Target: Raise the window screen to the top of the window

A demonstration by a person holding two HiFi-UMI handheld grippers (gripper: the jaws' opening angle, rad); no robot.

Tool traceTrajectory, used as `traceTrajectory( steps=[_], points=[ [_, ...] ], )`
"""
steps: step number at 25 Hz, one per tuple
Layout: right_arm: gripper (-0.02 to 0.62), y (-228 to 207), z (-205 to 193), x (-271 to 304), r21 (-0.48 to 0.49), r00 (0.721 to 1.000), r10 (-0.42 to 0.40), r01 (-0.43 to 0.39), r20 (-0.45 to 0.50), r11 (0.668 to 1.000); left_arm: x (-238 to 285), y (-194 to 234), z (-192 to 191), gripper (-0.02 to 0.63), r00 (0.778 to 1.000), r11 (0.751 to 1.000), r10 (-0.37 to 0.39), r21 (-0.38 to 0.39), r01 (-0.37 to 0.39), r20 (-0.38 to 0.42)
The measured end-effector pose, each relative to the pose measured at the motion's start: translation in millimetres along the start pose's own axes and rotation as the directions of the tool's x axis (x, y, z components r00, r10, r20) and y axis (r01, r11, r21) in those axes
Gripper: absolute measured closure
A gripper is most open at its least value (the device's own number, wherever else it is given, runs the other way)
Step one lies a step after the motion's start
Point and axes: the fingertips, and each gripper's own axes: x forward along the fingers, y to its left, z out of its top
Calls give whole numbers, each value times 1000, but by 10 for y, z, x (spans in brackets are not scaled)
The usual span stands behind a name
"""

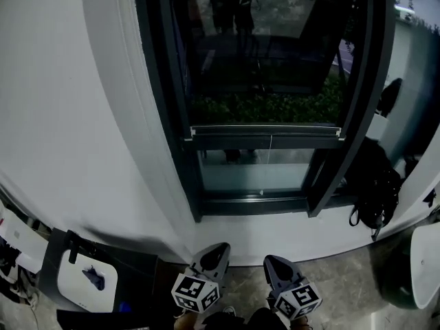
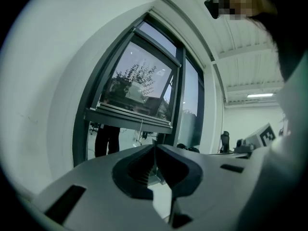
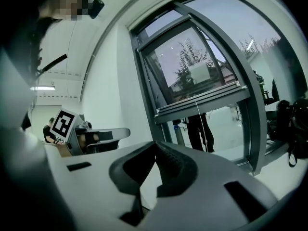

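A dark-framed window point(image 1: 172, 115) fills the wall ahead. The window screen's bottom bar point(image 1: 265, 135) runs across it partway up, with clear glass beneath and the dark mesh above. The same bar point(image 2: 127, 118) shows in the left gripper view, and in the right gripper view the bar point(image 3: 202, 105) has a thin cord point(image 3: 198, 124) hanging from it. My left gripper point(image 1: 217, 249) and right gripper point(image 1: 273, 261) are low, near the floor, well short of the window. Both are shut and hold nothing.
A black backpack point(image 1: 375, 184) rests by the window's right side, beside an opened sash point(image 1: 357, 95). A white device point(image 1: 86, 277) lies on a dark box at lower left. A white rounded object point(image 1: 426, 267) stands at far right.
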Motion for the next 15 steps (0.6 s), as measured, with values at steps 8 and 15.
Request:
traceTrajectory(
  steps=[8,15],
  points=[
    [586,-572,195,482,-14,1000,-2,2,-11,1000,648,276,25,604,1000,1000,1,5,-1,-15],
    [586,-1274,580,981,-35,998,59,-59,-20,998,1462,491,252,604,998,998,60,4,-60,15]
  ],
)
